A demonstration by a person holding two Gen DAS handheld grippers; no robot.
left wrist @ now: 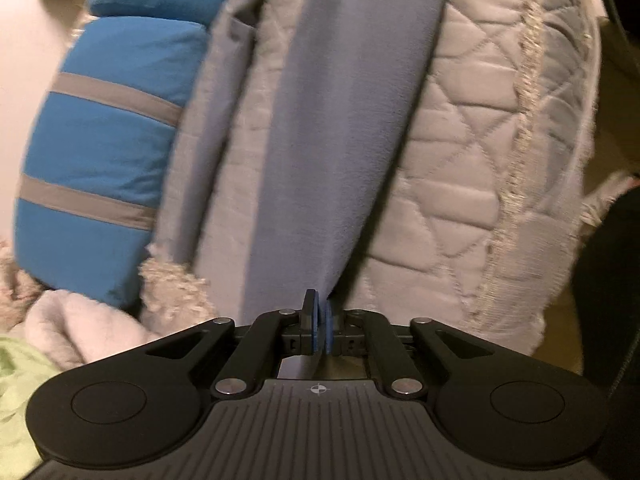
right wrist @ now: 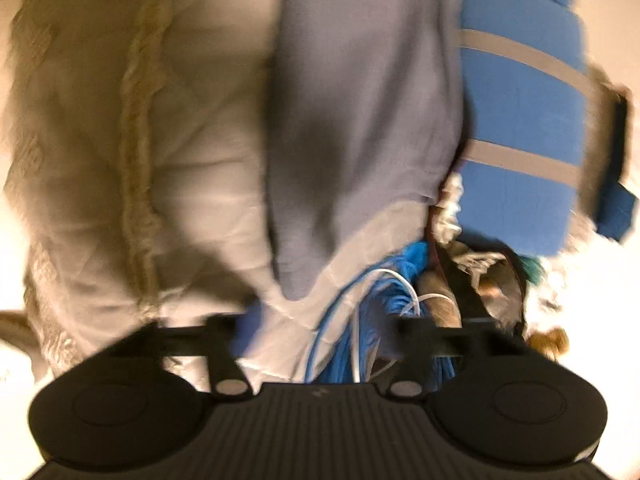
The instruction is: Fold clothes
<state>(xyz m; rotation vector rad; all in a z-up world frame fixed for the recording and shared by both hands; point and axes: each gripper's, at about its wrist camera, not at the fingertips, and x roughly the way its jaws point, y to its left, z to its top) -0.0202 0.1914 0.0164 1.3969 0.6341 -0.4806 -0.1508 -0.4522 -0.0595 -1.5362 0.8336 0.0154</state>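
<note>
A long grey-blue garment [left wrist: 320, 140] lies stretched over a beige quilted bedspread [left wrist: 480, 140]. My left gripper [left wrist: 321, 320] is shut on its near end, and the cloth runs straight into the blue pads. In the blurred right wrist view the same garment [right wrist: 360, 120] lies on the bedspread [right wrist: 180, 140], its near tip a little ahead of my right gripper [right wrist: 320, 332]. That gripper stands open, jaws wide apart and pressing on nothing. Only the quilt's pale edge and some cables show between the fingers.
A blue pillow with grey stripes [left wrist: 112, 140] lies left of the garment; it is on the right in the right wrist view [right wrist: 520, 120]. Pale fleece [left wrist: 72, 328] and green cloth [left wrist: 16, 400] sit at lower left. Blue and white cables [right wrist: 380, 320] and a dark strap [right wrist: 472, 300] lie near the right gripper.
</note>
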